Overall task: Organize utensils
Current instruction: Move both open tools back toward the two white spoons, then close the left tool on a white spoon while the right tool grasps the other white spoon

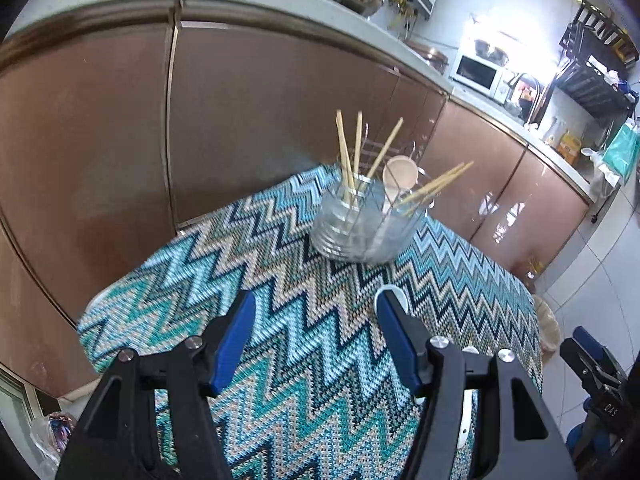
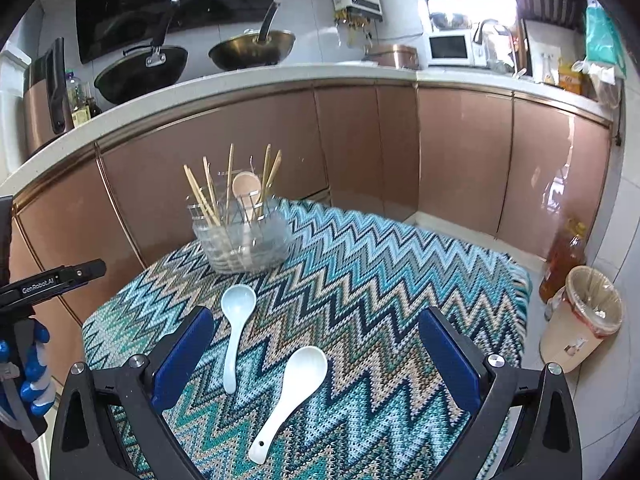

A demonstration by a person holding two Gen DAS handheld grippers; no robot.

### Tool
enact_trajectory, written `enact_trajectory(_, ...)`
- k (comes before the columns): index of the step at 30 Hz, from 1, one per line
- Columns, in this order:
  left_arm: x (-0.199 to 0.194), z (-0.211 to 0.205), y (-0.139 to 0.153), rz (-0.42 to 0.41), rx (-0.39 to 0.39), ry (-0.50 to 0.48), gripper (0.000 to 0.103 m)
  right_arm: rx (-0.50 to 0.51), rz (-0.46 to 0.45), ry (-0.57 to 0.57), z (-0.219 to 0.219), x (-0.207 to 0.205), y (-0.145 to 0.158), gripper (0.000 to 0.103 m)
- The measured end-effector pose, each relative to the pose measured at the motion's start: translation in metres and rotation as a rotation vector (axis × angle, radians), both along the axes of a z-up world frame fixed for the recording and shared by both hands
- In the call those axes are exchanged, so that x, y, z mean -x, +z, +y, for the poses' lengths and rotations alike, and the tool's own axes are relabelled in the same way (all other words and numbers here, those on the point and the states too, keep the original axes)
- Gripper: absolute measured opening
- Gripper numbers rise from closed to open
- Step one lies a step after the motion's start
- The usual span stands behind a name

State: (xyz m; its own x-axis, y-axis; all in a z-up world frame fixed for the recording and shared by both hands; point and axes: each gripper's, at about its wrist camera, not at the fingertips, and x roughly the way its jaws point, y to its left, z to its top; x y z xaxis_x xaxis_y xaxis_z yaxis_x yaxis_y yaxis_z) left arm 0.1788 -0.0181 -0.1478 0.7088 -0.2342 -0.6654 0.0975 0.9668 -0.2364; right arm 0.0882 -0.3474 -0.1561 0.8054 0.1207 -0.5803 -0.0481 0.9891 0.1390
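Observation:
A clear utensil holder (image 2: pixel 244 240) stands at the far side of the zigzag cloth (image 2: pixel 380 280); it also shows in the left wrist view (image 1: pixel 364 224). It holds several bamboo chopsticks (image 2: pixel 208 196) and a beige spoon (image 2: pixel 246 188). A pale blue spoon (image 2: pixel 236 320) and a white spoon (image 2: pixel 292 388) lie on the cloth between my right gripper's fingers. My right gripper (image 2: pixel 316 356) is open above them. My left gripper (image 1: pixel 316 340) is open and empty over the cloth; its right finger hides most of a spoon (image 1: pixel 394 294).
Brown cabinet doors (image 2: pixel 360 140) and a countertop with pans (image 2: pixel 252 48) stand behind the table. A lined waste bin (image 2: pixel 580 316) and an oil bottle (image 2: pixel 564 256) stand on the floor to the right. The left gripper's body (image 2: pixel 40 280) shows at the right view's left edge.

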Motion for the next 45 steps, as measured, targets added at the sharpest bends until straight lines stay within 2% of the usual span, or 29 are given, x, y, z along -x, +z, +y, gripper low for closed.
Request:
enact_trajectory(10, -0.028, -0.009, -0.035, 0.145, 0.041, -0.082, 0.061, -0.053, 0.121, 0.061, -0.006, -0.02, -0.025, 0.091)
enact_trajectory(20, -0.051, -0.019, -0.066, 0.284, 0.125, -0.151, 0.061, -0.088, 0.197, 0.112, -0.01, -0.035, -0.043, 0.087)
enact_trajectory(26, -0.064, -0.013, -0.082, 0.336, 0.176, -0.164, 0.061, -0.142, 0.254, 0.143, -0.015, -0.048, -0.056, 0.076)
enact_trajectory(28, -0.068, -0.014, -0.084, 0.347, 0.186, -0.179, 0.059, -0.16, 0.273, 0.158, -0.017, -0.051, -0.06, 0.071)
enact_trajectory(34, -0.083, -0.033, -0.088, 0.373, 0.226, -0.267, 0.059, -0.188, 0.334, 0.214, -0.018, -0.063, -0.072, 0.062)
enact_trajectory(39, -0.102, -0.052, -0.092, 0.373, 0.213, -0.288, 0.059, -0.209, 0.37, 0.22, -0.03, -0.072, -0.081, 0.057)
enact_trajectory(45, -0.123, -0.064, -0.101, 0.359, 0.197, -0.297, 0.058, -0.238, 0.43, 0.26, -0.041, -0.084, -0.095, 0.042)
